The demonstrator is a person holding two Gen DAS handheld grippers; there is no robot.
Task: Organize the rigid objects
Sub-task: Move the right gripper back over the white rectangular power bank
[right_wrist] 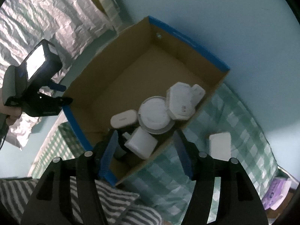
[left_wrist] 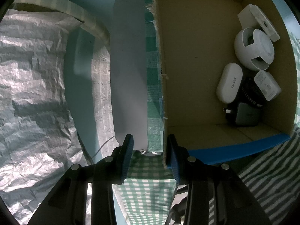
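An open cardboard box (left_wrist: 191,75) with blue rims stands on green checked cloth. In its right end lie a white oval case (left_wrist: 229,83), a round white device (left_wrist: 253,48), a white charger (left_wrist: 267,85), a dark charger (left_wrist: 245,116) and a white carton (left_wrist: 258,20). My left gripper (left_wrist: 151,150) is shut on the box's left wall at a corner; the right wrist view shows that gripper (right_wrist: 65,94) at the box rim (right_wrist: 75,123). My right gripper (right_wrist: 146,154) hangs open over the box's near corner, above the white charger (right_wrist: 140,144), touching nothing.
A white rectangular block (right_wrist: 220,144) lies on the checked cloth (right_wrist: 234,112) outside the box. Striped fabric (right_wrist: 112,193) lies near the box's front. Crinkled silver foil (left_wrist: 28,93) covers the left side. A purple packet (right_wrist: 275,195) sits at the far right.
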